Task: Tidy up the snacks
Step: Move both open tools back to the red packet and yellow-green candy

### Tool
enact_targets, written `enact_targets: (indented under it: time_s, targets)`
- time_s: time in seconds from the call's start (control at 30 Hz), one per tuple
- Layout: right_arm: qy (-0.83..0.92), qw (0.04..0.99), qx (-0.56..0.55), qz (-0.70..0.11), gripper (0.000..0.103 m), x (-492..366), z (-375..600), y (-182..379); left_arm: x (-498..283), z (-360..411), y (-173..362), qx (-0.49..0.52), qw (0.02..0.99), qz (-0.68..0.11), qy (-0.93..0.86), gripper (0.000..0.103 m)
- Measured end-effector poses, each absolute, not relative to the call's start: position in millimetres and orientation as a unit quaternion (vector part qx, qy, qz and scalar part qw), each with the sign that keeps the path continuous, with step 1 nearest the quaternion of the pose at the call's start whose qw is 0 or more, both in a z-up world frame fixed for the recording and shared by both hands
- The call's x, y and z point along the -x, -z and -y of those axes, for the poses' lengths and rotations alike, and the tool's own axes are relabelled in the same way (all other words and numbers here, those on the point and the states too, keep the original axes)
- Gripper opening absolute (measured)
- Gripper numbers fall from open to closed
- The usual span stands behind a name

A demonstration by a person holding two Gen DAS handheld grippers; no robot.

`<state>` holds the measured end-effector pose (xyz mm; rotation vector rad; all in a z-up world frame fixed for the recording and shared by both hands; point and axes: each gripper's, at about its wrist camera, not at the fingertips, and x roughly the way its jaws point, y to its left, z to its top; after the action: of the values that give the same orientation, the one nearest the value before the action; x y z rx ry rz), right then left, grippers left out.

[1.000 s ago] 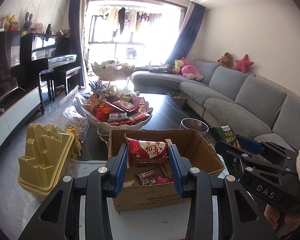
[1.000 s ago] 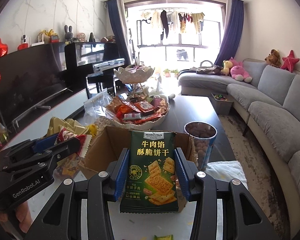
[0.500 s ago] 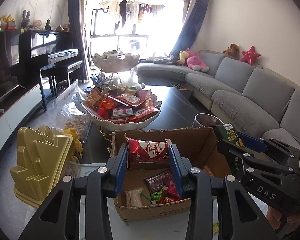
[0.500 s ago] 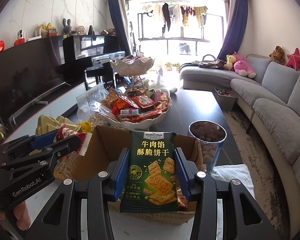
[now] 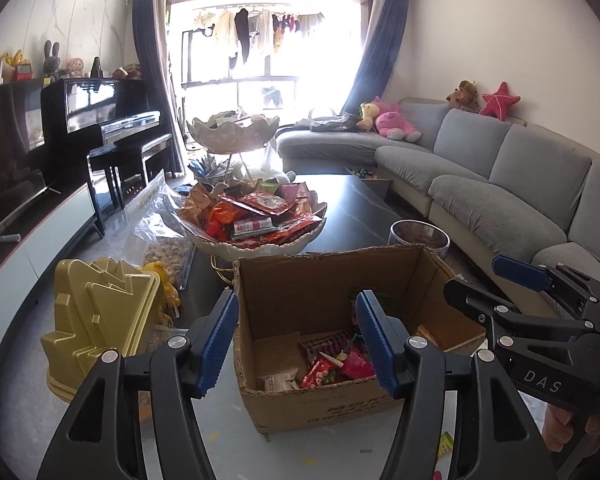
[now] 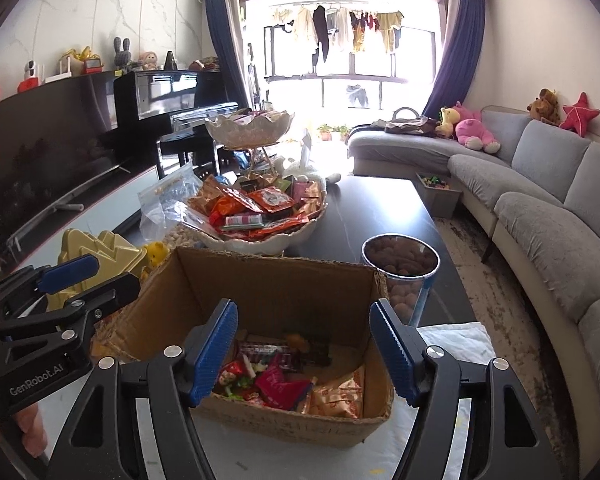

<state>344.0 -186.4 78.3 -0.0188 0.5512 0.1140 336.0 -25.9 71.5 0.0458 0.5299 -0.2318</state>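
Both grippers hang over the cardboard box (image 5: 332, 320) at the lower centre of each wrist view, and both have just been opening — the left gripper (image 5: 296, 340) and the right gripper (image 6: 304, 350) now stand with their blue pads well apart and nothing between them. The snack packets (image 6: 284, 380) lie loose on the box floor, a jumble of red, pink and orange wrappers seen between the right gripper's fingers (a dark shape against the far inner wall in the left view may be another packet, but it is too dim to say). So the step in hand reads as a drop just made into the box, with both tools free again. Beyond the box, at the middle of the frame, the white scalloped bowl (image 6: 260, 240) on the dark coffee table (image 6: 380, 208) is heaped with more packets, and a clear tub of brown round snacks (image 6: 400, 272) stands just right of the box. The next move, as I judge it, calls for lifting the open jaws clear of the box walls and reaching on to the bowl — picking single packets off the heap without dragging neighbours over the rim.
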Motion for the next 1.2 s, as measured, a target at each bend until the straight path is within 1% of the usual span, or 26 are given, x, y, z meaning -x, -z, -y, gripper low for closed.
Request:
enact_targets:
  time_s: [0.33,0.53,0.67,0.97,1.2]
  targets:
    - [-0.058,0.962,0.001,-0.268,0.070,-293,199,-80,-285,41,-79,-0.039,0.956,-0.246,0.152,0.064]
    - [-0.052,0.960,-0.002,-0.274,0.075,-265,204,-74,-261,48,-75,-0.044,0.952,-0.250,0.171,0.065]
    - [-0.044,0.959,-0.006,-0.281,0.077,-247,208,-68,-246,53,-67,-0.057,0.948,-0.256,0.182,0.066]
    - [-0.023,0.949,-0.006,-0.314,0.077,-219,217,-43,-227,62,-44,-0.080,0.934,-0.284,0.203,0.069]
    - [-0.013,0.937,-0.005,-0.350,0.077,-201,221,-16,-214,73,-13,-0.105,0.916,-0.318,0.221,0.072]
